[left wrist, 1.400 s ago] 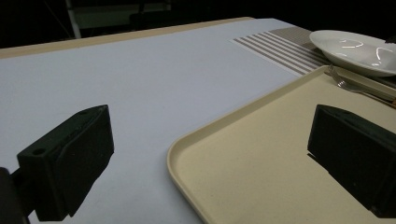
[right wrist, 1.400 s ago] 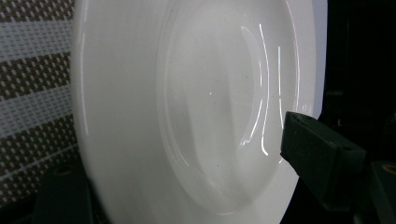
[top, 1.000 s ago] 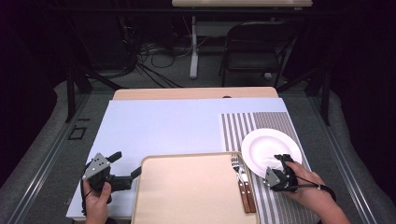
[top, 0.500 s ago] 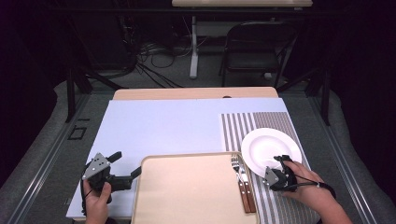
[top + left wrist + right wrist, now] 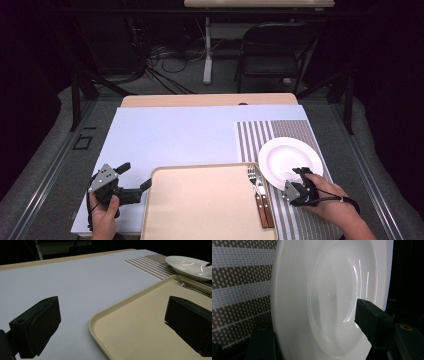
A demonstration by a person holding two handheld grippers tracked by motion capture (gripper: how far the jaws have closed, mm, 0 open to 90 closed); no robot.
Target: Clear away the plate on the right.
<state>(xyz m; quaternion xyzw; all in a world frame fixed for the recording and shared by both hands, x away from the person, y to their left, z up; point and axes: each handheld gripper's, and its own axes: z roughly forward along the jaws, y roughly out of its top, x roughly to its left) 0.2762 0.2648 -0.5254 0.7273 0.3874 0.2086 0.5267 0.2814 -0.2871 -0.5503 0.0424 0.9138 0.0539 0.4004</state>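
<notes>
1. Right tool (image 5: 298, 176): jaws part-open, just closing, astride the near rim of the white plate (image 5: 290, 159); grip not yet firm.
2. Plate: on striped mat (image 5: 255, 135), at 3 o'clock of tray (image 5: 205, 205).
3. Left tool (image 5: 134, 177): wide open, empty, at tray's 9 o'clock.
4. Step: grasping plate. Next, likely: close firmly, lift level.

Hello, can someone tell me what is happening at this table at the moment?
A person works at the table with a two-jaw tool in each hand. The right tool is at the near rim of the white plate on the striped placemat; one jaw is over the plate and one under its rim, and they have just been closing, though a firm grip is not clear yet. The left tool is open, beside the left edge of the beige tray. A fork and a knife lie on the tray's right side.
</notes>
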